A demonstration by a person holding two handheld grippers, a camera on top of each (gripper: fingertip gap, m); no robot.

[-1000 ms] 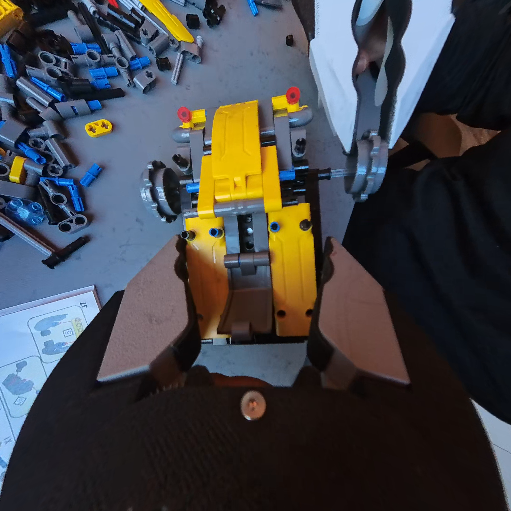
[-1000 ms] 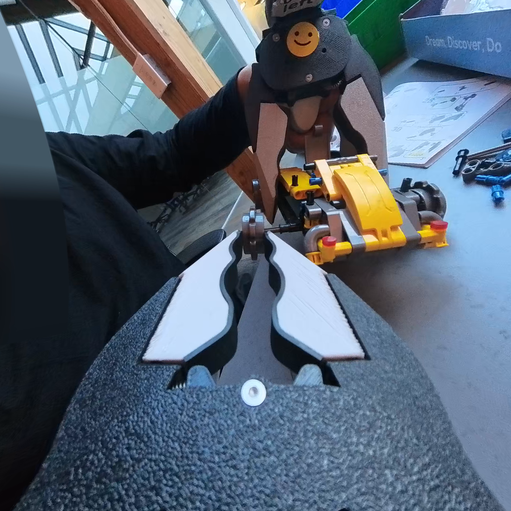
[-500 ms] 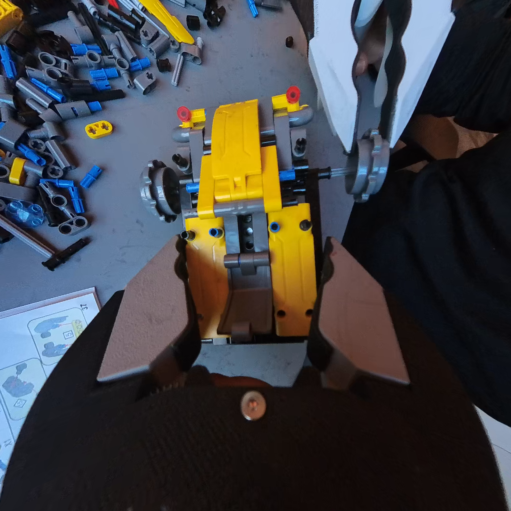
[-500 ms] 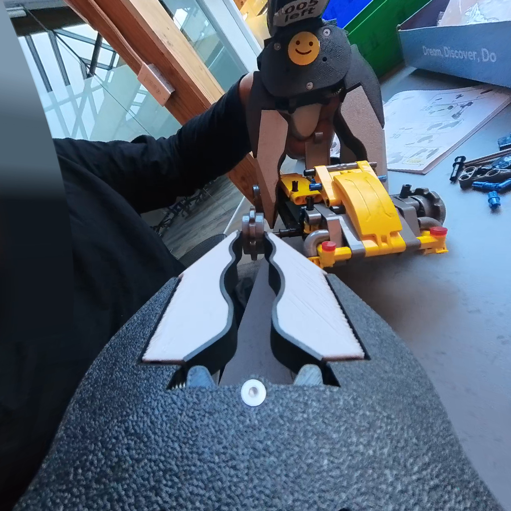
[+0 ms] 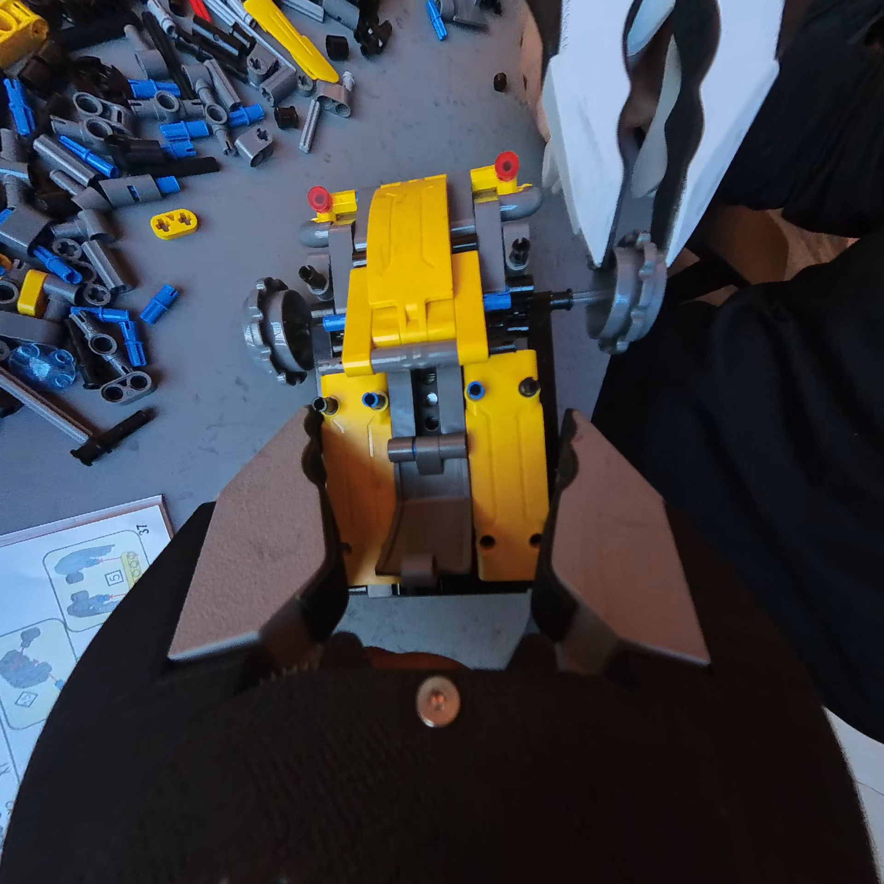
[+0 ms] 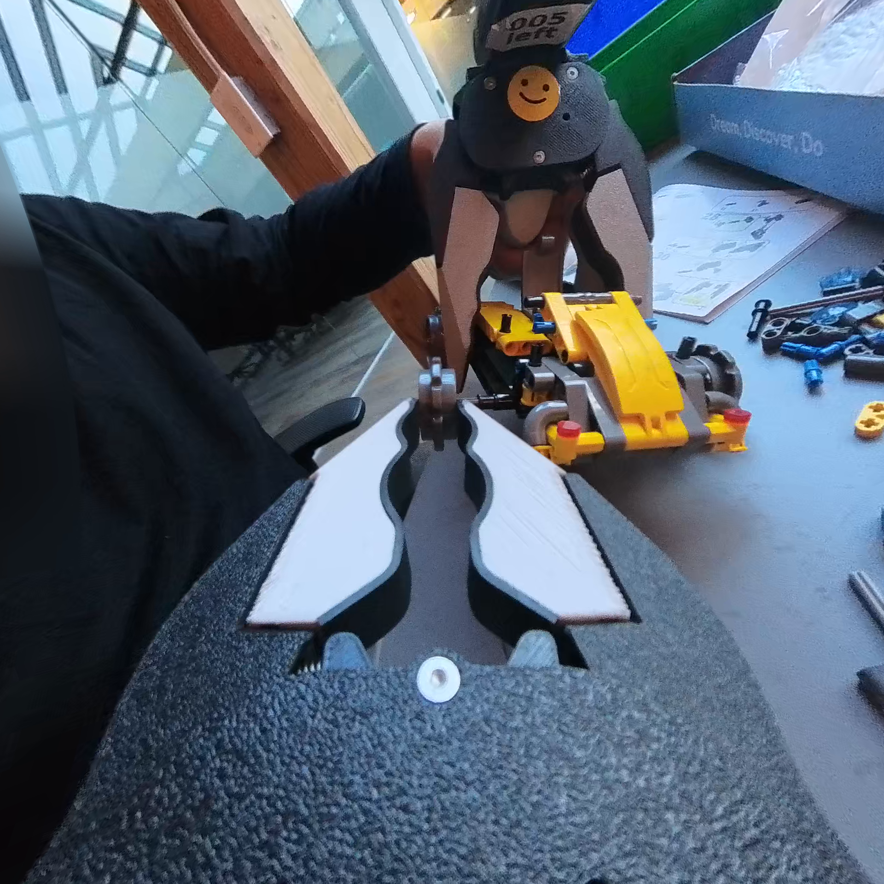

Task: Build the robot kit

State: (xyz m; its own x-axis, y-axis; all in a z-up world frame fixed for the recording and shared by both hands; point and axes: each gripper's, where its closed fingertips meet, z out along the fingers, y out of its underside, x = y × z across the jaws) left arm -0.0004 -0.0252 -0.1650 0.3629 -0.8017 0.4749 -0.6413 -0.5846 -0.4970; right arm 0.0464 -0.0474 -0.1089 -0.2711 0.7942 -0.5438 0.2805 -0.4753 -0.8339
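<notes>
A yellow and grey brick-built vehicle [image 5: 430,296] stands on the grey table [image 5: 229,454]. My left gripper [image 5: 440,430] is shut on its rear body, one finger on each side. My right gripper [image 6: 436,411] is shut on a grey wheel hub [image 6: 435,387]. The hub sits at the end of a thin axle [image 5: 581,297] that sticks out of the vehicle's right side. In the left wrist view the hub [image 5: 626,292] hangs beyond the table edge between the white fingers [image 5: 583,143]. A second grey hub [image 5: 277,330] is mounted on the vehicle's left side.
Several loose grey, blue, black and yellow pieces [image 5: 95,143] lie to the left of the vehicle. An instruction booklet [image 5: 71,598] lies at the near left. A blue box [image 6: 789,134] stands behind. A person's black sleeve [image 6: 311,268] is beside the table edge.
Almost nothing: the right wrist view has tilted slightly. Both gripper holds, the vehicle and the hub on the axle end stay in place.
</notes>
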